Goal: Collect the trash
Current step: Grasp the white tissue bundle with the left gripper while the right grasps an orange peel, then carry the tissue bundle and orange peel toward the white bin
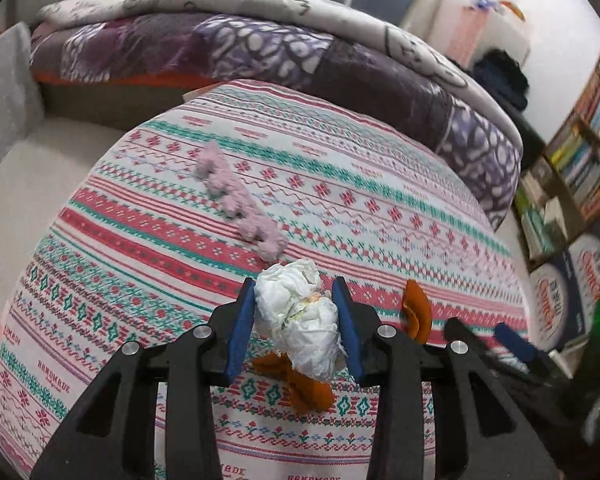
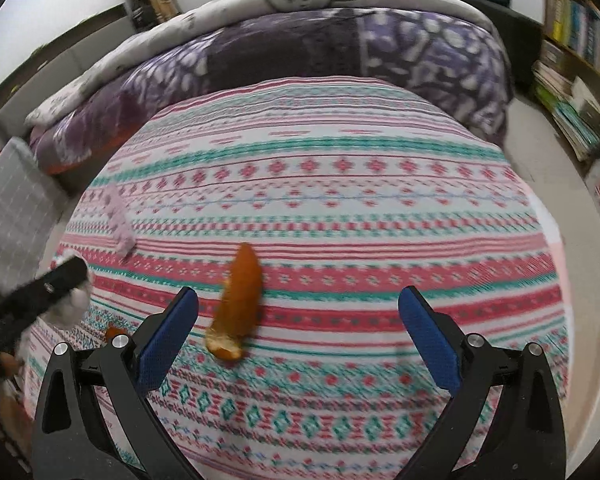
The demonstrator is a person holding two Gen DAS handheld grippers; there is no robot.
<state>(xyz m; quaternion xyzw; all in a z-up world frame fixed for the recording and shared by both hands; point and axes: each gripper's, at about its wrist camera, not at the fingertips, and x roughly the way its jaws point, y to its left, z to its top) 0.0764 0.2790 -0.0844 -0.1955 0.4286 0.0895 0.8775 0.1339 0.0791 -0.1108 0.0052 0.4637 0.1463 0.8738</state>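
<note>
My left gripper [image 1: 295, 308] is shut on a crumpled white paper wad [image 1: 300, 316] above the patterned bedspread [image 1: 139, 280]. Orange peel pieces lie under it [image 1: 308, 388] and to its right [image 1: 418, 312]. My right gripper [image 2: 297, 320] is open and empty above the bedspread [image 2: 340, 220], with an orange peel strip [image 2: 237, 304] just ahead of its left finger. The left gripper and its wad [image 2: 73, 300] show at the right wrist view's left edge. The right gripper's blue finger [image 1: 512, 340] shows at the right in the left wrist view.
A pink fuzzy sock [image 1: 239, 208] lies on the bedspread, also in the right wrist view [image 2: 119, 220]. A purple folded duvet [image 1: 259, 52] lies at the bed's far end. A bookshelf [image 1: 572, 168] stands to the right. A grey cushion [image 2: 11, 208] sits at left.
</note>
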